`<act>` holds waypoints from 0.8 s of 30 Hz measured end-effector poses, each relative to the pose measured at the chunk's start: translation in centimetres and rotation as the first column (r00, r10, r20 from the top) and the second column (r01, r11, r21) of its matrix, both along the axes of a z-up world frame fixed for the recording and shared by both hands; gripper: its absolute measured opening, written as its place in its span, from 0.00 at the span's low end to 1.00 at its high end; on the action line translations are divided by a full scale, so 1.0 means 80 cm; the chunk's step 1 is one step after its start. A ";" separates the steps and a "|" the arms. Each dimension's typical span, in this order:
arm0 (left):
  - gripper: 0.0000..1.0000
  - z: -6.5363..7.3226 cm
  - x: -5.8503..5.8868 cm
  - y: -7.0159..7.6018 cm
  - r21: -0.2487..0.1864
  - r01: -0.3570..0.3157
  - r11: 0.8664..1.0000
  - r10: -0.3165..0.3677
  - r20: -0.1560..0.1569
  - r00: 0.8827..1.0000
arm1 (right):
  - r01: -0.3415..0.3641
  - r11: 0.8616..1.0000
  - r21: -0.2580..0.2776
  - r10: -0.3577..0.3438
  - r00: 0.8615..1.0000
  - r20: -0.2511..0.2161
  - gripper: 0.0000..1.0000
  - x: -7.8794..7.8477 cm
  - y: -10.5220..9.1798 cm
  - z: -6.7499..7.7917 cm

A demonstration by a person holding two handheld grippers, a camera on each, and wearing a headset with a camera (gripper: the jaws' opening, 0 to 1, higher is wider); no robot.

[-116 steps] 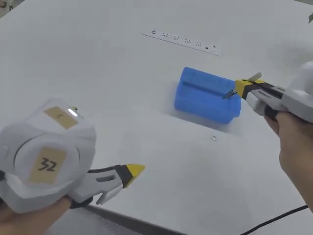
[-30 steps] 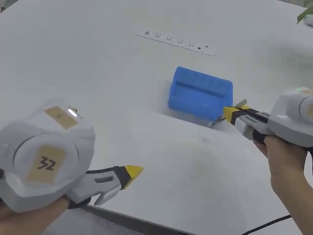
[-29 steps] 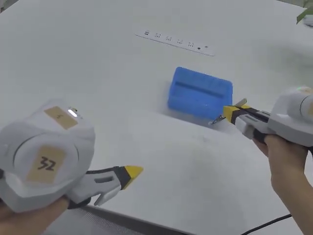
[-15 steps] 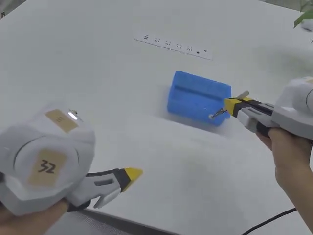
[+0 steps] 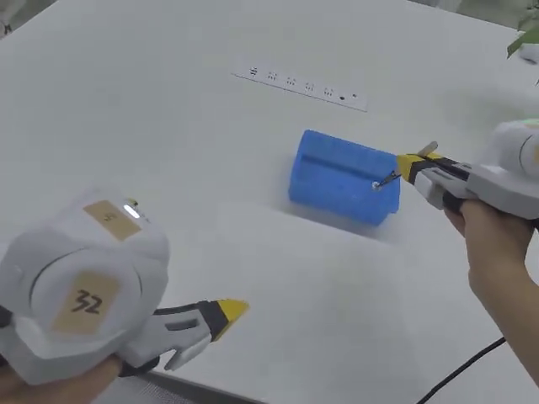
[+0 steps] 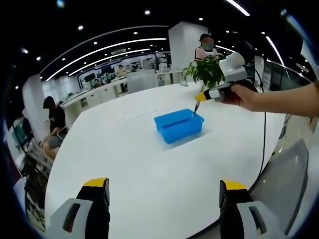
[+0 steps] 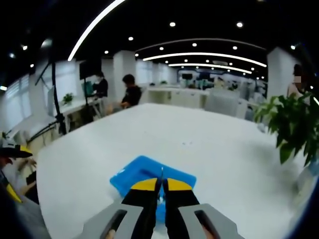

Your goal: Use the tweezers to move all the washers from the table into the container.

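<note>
The tweezers [image 5: 387,178] are held in the right gripper [image 5: 410,165], whose jaws are drawn almost together on them. This is plain in the right gripper view, where only a slit is left between the two yellow tips and the thin shaft rises out of it. The points are poised over the right-hand end of the container [image 5: 337,172], just above its rim. A pale speck is seen at the very tip; it is judged to be a washer [image 5: 376,186], though it is too small to be sure of.

Now the relation that counts: the container lies straight ahead of and below the right gripper, along the line of its jaws. The tweezers' long axis runs the same way — slanting down and leftward in the head view, toward the open box. If a washer is indeed carried, a small reach inward is judged enough for the drop to land inside the wall rather than on the rim.

The left gripper [image 5: 210,324] is held low at the near edge of the table [image 5: 168,126], its jaws spread wide with nothing between them — well apart from the container. The right is by far the nearer.
</note>
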State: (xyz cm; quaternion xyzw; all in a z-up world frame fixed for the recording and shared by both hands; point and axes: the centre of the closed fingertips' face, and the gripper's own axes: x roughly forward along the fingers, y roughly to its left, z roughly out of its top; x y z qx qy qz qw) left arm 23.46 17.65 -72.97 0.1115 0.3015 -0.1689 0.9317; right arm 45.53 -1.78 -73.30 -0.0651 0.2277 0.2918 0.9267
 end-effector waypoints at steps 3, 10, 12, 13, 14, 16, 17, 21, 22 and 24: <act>0.93 0.000 0.001 -0.002 0.000 0.005 1.000 -0.005 0.001 1.000 | 0.014 1.000 -0.026 -0.015 1.000 -0.021 0.01 0.013 -0.004 -0.017; 0.93 0.004 0.001 -0.002 0.003 0.005 1.000 -0.005 0.010 1.000 | 0.005 0.996 -0.088 -0.011 0.998 -0.066 0.01 0.026 -0.004 -0.054; 0.93 0.005 0.000 0.000 0.007 0.003 1.000 -0.004 0.013 1.000 | 0.000 0.995 -0.097 -0.008 0.997 -0.078 0.01 0.030 -0.003 -0.064; 0.93 0.005 0.000 0.000 0.007 0.002 1.000 -0.002 0.012 1.000 | -0.005 0.995 -0.101 -0.004 0.996 -0.085 0.01 0.029 -0.002 -0.066; 0.92 0.005 0.000 0.000 0.007 0.001 1.000 -0.001 0.010 1.000 | -0.008 0.995 -0.103 -0.001 0.996 -0.090 0.01 0.028 -0.002 -0.068; 0.92 0.006 0.002 -0.001 0.005 0.001 1.000 -0.001 0.011 1.000 | -0.017 0.994 -0.111 0.006 0.995 -0.102 0.01 0.026 -0.001 -0.073; 0.91 0.009 0.004 -0.003 0.005 0.005 1.000 -0.005 0.016 1.000 | -0.020 0.993 -0.116 0.008 0.994 -0.105 0.01 0.025 -0.001 -0.076; 0.84 0.017 0.008 -0.012 -0.020 0.022 1.000 -0.021 0.028 0.999 | -0.028 0.992 -0.124 0.016 0.995 -0.099 0.01 0.025 -0.001 -0.082; 0.83 0.017 0.008 -0.013 -0.022 0.025 0.999 -0.025 0.030 0.999 | -0.027 0.992 -0.123 0.015 0.995 -0.101 0.01 0.028 -0.001 -0.082; 0.82 0.018 0.009 -0.017 -0.017 0.041 0.999 -0.040 0.032 0.999 | -0.024 0.993 -0.115 0.012 0.994 -0.107 0.01 0.026 -0.001 -0.080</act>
